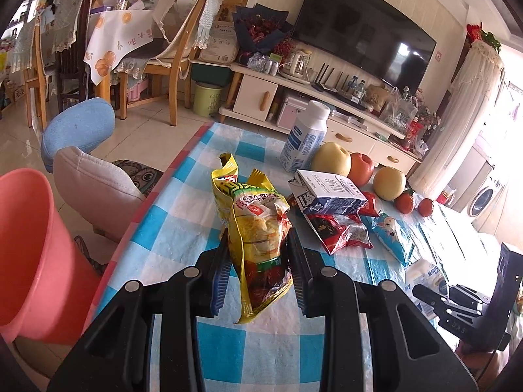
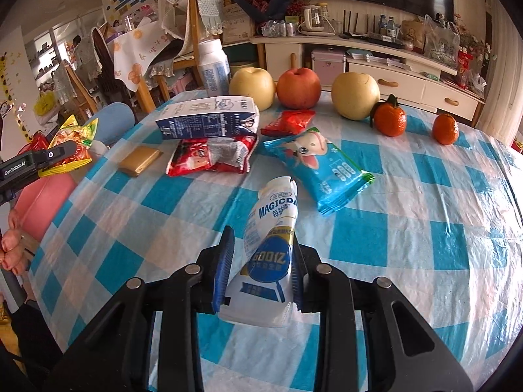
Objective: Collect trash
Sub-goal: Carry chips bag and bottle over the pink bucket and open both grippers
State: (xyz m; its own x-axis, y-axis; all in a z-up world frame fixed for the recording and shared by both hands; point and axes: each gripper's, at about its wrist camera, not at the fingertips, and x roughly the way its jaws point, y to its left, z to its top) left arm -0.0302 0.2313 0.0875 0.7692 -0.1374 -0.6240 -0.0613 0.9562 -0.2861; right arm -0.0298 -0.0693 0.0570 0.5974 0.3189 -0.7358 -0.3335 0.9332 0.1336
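My left gripper (image 1: 258,238) is shut on a crumpled yellow snack bag (image 1: 258,225), which hangs above the checked table's left side. That bag (image 2: 73,140) and the left gripper (image 2: 49,156) also show at the left edge of the right wrist view, near a pink bin (image 1: 36,248). My right gripper (image 2: 261,238) is shut on a squashed white drink bottle (image 2: 271,248), held just above the cloth. On the table lie a flattened milk carton (image 2: 209,117), a red wrapper (image 2: 212,156), a small red packet (image 2: 287,121), a blue wrapper (image 2: 320,166) and a gold packet (image 2: 140,160).
Along the table's far side stand an upright white bottle (image 2: 214,65), two yellow apples (image 2: 251,88), a red apple (image 2: 299,86) and two tangerines (image 2: 390,119). A padded stool (image 1: 94,189) sits beside the pink bin (image 2: 42,202). A hand (image 2: 13,248) shows at the left edge.
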